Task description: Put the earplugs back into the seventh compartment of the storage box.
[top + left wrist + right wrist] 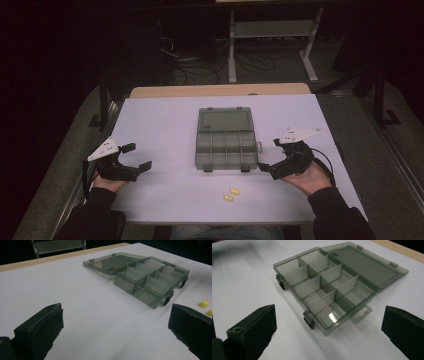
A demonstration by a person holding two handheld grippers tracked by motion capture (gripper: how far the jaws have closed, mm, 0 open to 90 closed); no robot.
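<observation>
Two small yellow pieces [231, 194] are lying side by side on the white tabletop [165, 125], just in front of the open grey organizer box [226, 145] and toward the person. The box is sitting in the middle with its lid folded flat away from the person and its compartments looking empty.

The left claw [132, 156] is resting near the left edge with its jaws spread wide and nothing between them; the right claw [270, 154] is resting on the other side, also gaping wide and empty, its tips just beside the box's near right corner.

The yellow pieces are lying slightly right of the middle, so I judge the right claw the nearer one; from it they are sitting toward the person and inward to its left. In the left gripper view they are peeking in at the far right edge [204, 304].
</observation>
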